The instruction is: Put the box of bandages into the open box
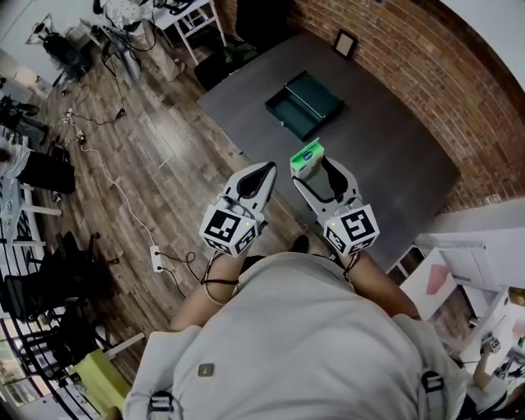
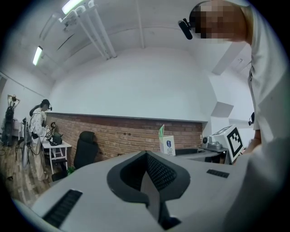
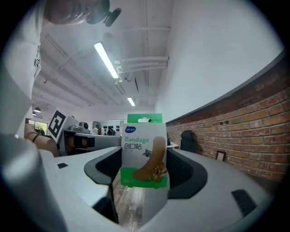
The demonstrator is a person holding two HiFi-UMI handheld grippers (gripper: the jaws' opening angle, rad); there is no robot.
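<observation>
My right gripper (image 1: 312,166) is shut on the box of bandages (image 1: 308,155), a white and green carton that sticks up out of its jaws. In the right gripper view the bandage box (image 3: 144,152) fills the middle, upright between the jaws. The open box (image 1: 303,102) is dark green and lies on the grey table (image 1: 394,156), well beyond both grippers. The left gripper (image 1: 266,171) hangs beside the right one, over the table's near edge, shut with nothing in it; in the left gripper view its jaws meet (image 2: 147,174), and the bandage box (image 2: 167,144) shows beyond them.
A small picture frame (image 1: 345,43) stands at the table's far edge by the brick wall (image 1: 426,57). Cables and a power strip (image 1: 156,259) lie on the wooden floor at left. White desks (image 1: 193,16) and black chairs (image 1: 49,172) stand around. Another person (image 2: 38,124) stands far off.
</observation>
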